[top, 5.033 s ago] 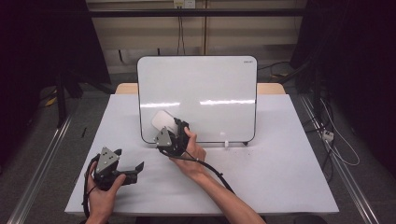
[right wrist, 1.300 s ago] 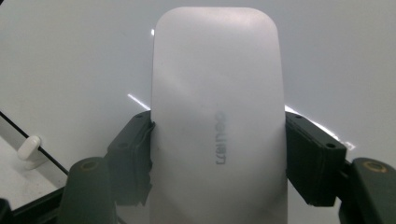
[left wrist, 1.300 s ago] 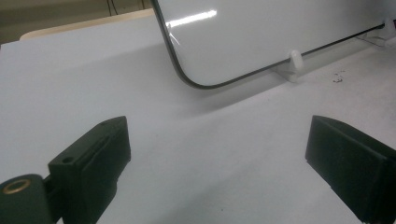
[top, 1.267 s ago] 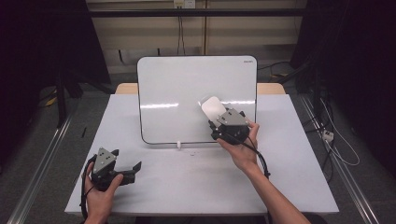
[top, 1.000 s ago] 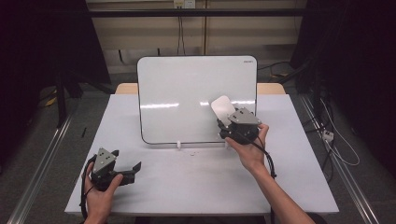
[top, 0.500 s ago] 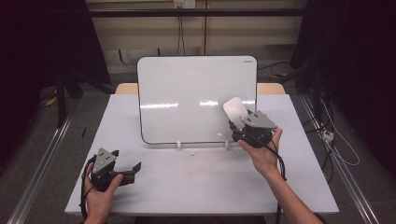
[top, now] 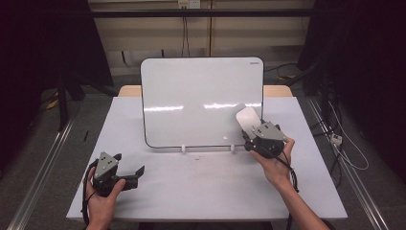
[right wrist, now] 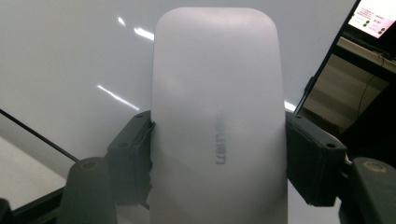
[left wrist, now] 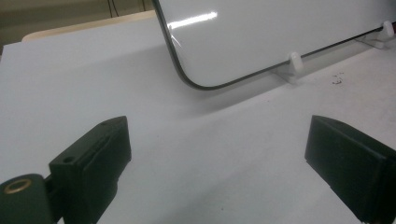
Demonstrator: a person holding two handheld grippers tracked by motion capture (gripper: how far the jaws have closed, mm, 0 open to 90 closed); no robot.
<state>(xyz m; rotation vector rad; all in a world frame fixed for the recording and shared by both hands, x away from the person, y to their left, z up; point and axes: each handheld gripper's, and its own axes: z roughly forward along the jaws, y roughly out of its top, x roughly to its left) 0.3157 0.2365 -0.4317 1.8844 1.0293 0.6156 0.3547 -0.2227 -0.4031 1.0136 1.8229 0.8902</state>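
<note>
A whiteboard (top: pixel 201 98) stands upright on small white feet at the back middle of the white table (top: pixel 201 187). My right gripper (top: pixel 250 132) is shut on a white board eraser (top: pixel 248 119), held against the board's lower right corner. In the right gripper view the eraser (right wrist: pixel 219 116) sits between both jaws with the board (right wrist: pixel 70 56) right behind it. My left gripper (top: pixel 135 176) rests open near the table's front left, pointing right. In the left gripper view its jaws stand wide apart over bare table, facing the board's lower corner (left wrist: pixel 196 81).
Two white feet (top: pixel 182 148) hold the board's lower edge. A small dark mark (left wrist: pixel 337 78) lies on the table near a foot. Cables (top: pixel 335 139) and dark stands run along the floor at the right. A metal rail (top: pixel 38 177) lies left of the table.
My right gripper has carried the eraser along the board from its lower left to its lower right corner. The left gripper has stayed put, open.
</note>
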